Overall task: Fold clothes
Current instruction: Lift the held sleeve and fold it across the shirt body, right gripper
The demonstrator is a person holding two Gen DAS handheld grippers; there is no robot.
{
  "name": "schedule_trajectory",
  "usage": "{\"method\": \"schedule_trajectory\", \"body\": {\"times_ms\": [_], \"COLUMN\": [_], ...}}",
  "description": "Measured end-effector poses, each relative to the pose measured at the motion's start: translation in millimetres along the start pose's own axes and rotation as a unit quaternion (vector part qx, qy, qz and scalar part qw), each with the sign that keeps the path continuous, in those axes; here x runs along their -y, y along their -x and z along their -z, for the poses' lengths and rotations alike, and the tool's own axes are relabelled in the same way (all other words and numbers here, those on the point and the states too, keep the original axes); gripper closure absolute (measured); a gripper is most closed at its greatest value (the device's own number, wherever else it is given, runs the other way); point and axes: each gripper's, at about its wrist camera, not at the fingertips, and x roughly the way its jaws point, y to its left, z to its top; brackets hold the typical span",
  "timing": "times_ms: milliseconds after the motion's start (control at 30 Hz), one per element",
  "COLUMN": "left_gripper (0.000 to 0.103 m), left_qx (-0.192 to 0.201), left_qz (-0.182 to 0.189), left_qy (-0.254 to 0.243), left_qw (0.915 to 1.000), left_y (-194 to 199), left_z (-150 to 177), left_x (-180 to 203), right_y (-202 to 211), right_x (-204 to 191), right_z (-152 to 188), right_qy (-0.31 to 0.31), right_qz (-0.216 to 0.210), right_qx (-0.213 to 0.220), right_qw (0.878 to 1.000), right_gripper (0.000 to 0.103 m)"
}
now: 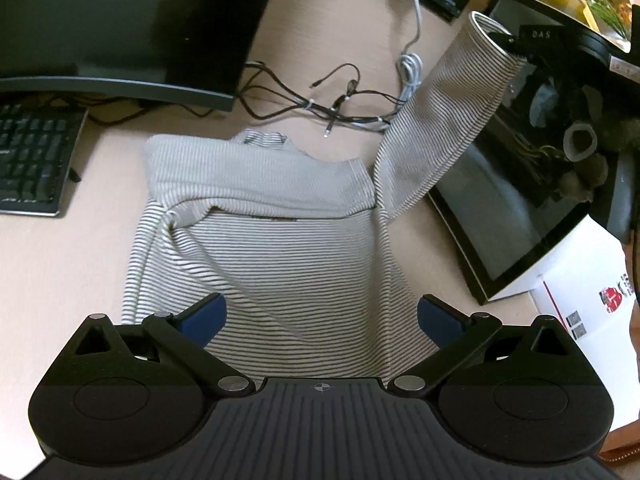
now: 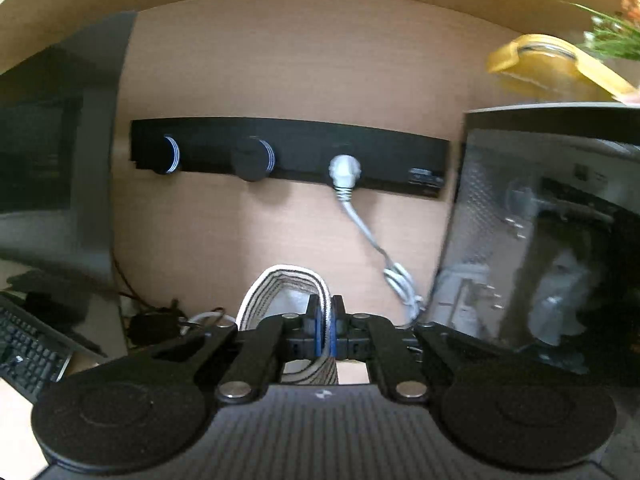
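Folding seems only half done: striped sweater (image 1: 264,248) has its left sleeve (image 1: 256,184) laid across, while right gripper (image 2: 326,330) pinches the other sleeve's cuff (image 2: 280,280) above it; left gripper (image 1: 322,316) is spread, empty.

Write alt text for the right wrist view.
The right gripper is shut on the cuff of a striped sleeve, held up in front of a wall-mounted power strip with a white plug. A monitor stands at left.

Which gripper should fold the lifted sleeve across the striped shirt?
Right. The right gripper is shut on the grey-and-white striped sleeve's cuff; the left gripper hangs open above the shirt's body.
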Motion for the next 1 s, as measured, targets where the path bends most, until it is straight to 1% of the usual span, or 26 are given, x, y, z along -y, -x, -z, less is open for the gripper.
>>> {"method": "schedule_trajectory", "body": {"times_ms": [200, 333, 500, 633, 700, 833, 900, 967, 1000], "left_gripper": [0.0, 0.0, 0.0, 0.0, 0.0, 0.0, 0.0, 0.0, 0.0], "left_qx": [0.008, 0.015, 0.02, 0.015, 0.012, 0.001, -0.002, -0.006, -0.008], "left_qz": [-0.019, -0.035, -0.053, -0.057, -0.059, -0.056, -0.056, -0.056, -0.056], "left_qy": [0.018, 0.039, 0.064, 0.08, 0.087, 0.092, 0.092, 0.092, 0.091], "left_qw": [0.9996, 0.9985, 0.9963, 0.995, 0.9944, 0.9942, 0.9942, 0.9942, 0.9943], "left_y": [12, 21, 31, 32, 31, 25, 23, 21, 20], "left_z": [5, 10, 17, 21, 23, 26, 26, 27, 26], "left_x": [-13, -24, -39, -48, -51, -52, -53, -55, -55], "right_y": [-12, -22, -29, -36, -38, -36, -35, -36, -36], "right_x": [-24, -46, -87, -126, -142, -162, -163, -160, -156], "right_z": [-13, -18, -15, -12, -12, -14, -14, -13, -12], "right_qy": [0.009, 0.016, 0.034, 0.06, 0.071, 0.087, 0.088, 0.087, 0.085], "right_qz": [-0.034, -0.065, -0.115, -0.149, -0.166, -0.183, -0.187, -0.188, -0.185], "right_qx": [0.01, 0.007, -0.002, -0.012, -0.01, -0.003, -0.001, -0.002, -0.005], "right_qw": [0.999, 0.998, 0.993, 0.987, 0.983, 0.979, 0.978, 0.978, 0.979], "right_gripper": [0.099, 0.099, 0.099, 0.098, 0.098, 0.093, 0.09, 0.086, 0.082]}}
